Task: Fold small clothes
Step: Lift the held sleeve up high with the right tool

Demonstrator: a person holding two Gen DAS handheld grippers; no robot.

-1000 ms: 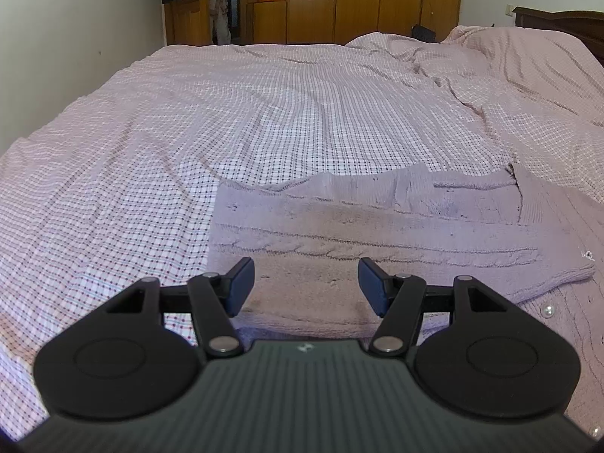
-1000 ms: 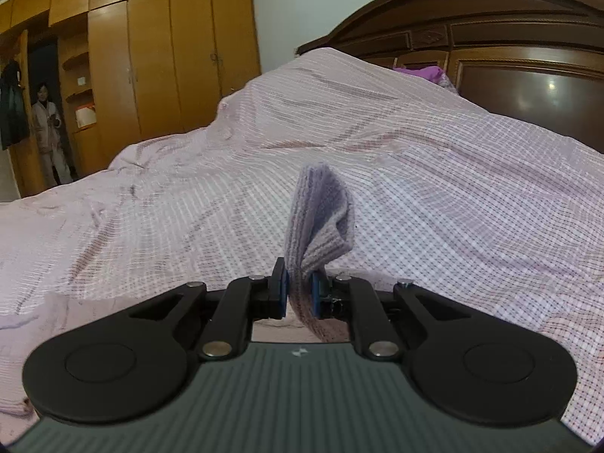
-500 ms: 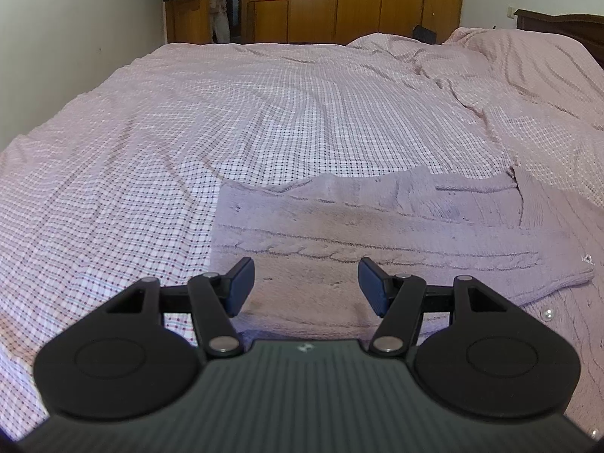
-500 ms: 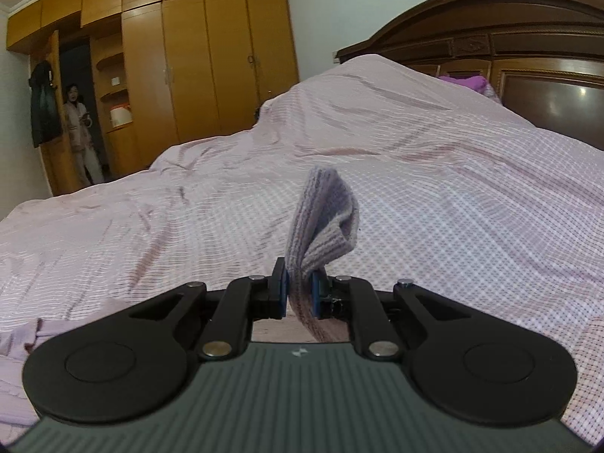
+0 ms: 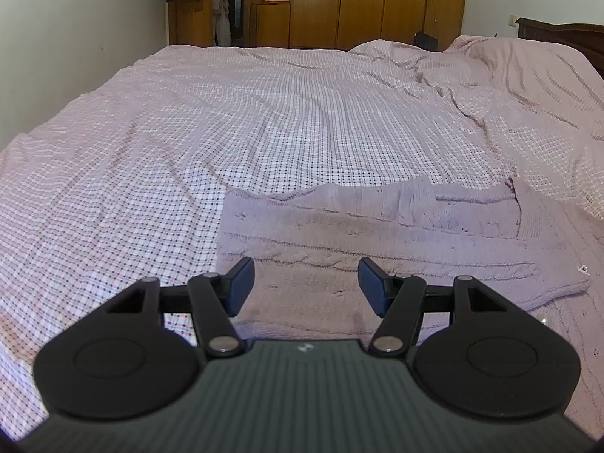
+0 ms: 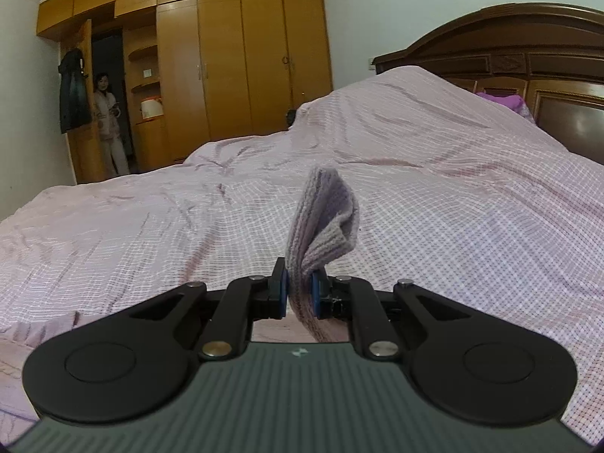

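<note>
Swinging leftward since a second ago, the right gripper point(image 6: 300, 288) is clamping the lilac knit cardigan's point(image 5: 377, 249) sleeve cuff point(image 6: 324, 219), while the garment is lying flat on the checked bedspread point(image 5: 264, 132). Left gripper point(image 5: 305, 287) is hovering, fingers apart. Carrying the sleeve low should be keeping the fold smooth.

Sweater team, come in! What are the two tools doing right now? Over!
Left tool open, above the lilac sweater on the bed. Right tool shut on a knit fold. Nothing in the way.
</note>
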